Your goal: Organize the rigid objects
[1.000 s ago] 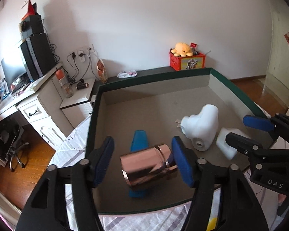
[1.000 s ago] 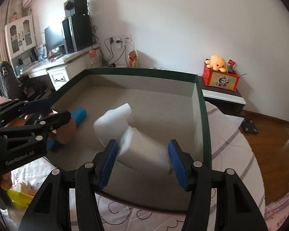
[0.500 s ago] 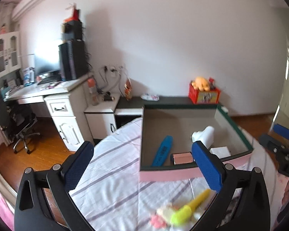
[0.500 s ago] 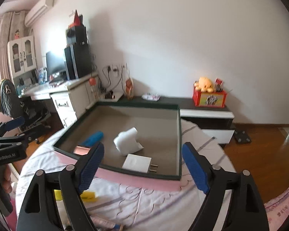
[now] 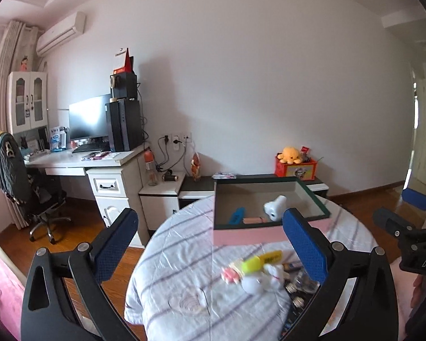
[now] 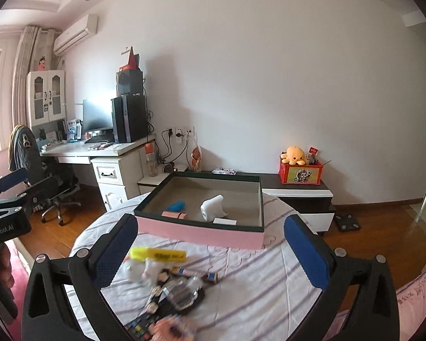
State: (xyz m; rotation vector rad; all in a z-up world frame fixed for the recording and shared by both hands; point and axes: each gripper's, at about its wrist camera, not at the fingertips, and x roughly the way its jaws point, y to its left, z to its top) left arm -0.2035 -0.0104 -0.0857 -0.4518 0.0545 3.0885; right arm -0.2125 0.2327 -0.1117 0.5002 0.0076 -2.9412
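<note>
A pink box with a dark green rim stands at the far side of the round table. In it lie a blue piece, a copper cylinder, a white curved object and a white plug block. My left gripper hangs open well back from the box, nothing between its pads. My right gripper is also back from the box; its jaws are opening wide and are empty. Beneath them lie a yellow highlighter, a small white toy and other small loose items.
The table wears a striped cloth. A white desk with a monitor and an office chair stand at the left. A low cabinet carrying a red box with a plush toy runs along the wall. The floor is wood.
Both grippers let go inside the box, the left of the copper cylinder and the right of the white block. Both drew back and up from the box and their jaws widened.
</note>
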